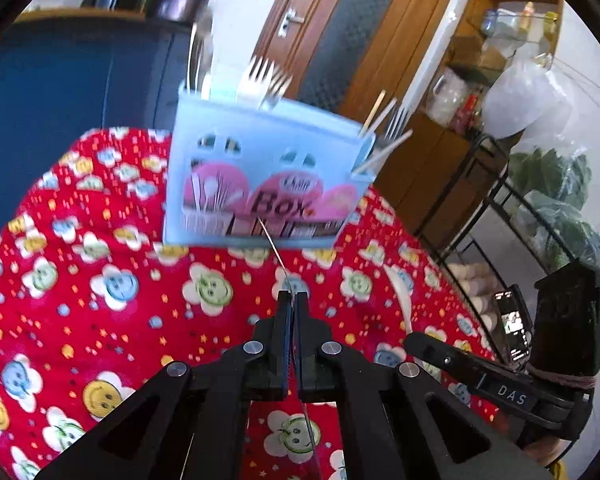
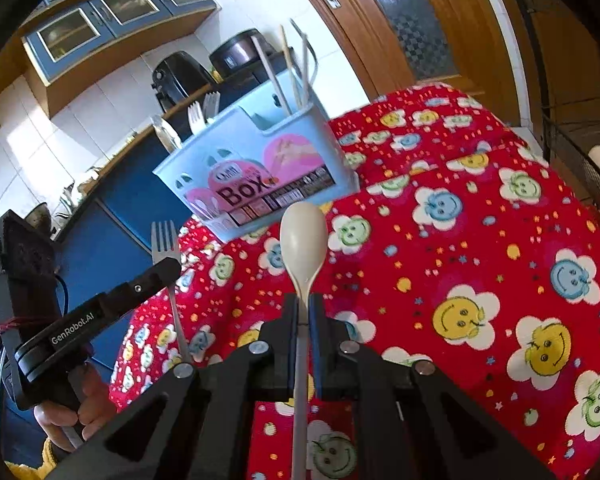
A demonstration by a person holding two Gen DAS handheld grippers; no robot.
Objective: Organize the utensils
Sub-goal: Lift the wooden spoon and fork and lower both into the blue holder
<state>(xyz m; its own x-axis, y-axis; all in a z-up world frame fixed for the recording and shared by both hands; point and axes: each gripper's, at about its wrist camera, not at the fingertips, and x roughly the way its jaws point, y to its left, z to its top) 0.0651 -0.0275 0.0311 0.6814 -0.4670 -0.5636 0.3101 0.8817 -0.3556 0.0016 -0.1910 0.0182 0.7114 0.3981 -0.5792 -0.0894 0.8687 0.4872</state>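
One spoon (image 2: pixel 303 236); one fork (image 2: pixel 166 240)

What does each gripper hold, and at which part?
The right gripper holds a cream spoon by its handle, near the bowl. The left gripper holds a metal fork by its handle.

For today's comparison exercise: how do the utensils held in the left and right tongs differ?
The left tongs hold a metal fork, seen edge-on in their own view; the right tongs hold a cream spoon. The fork is silvery with tines; the spoon has a smooth oval bowl. Both point toward the blue box, clamped by the handle.
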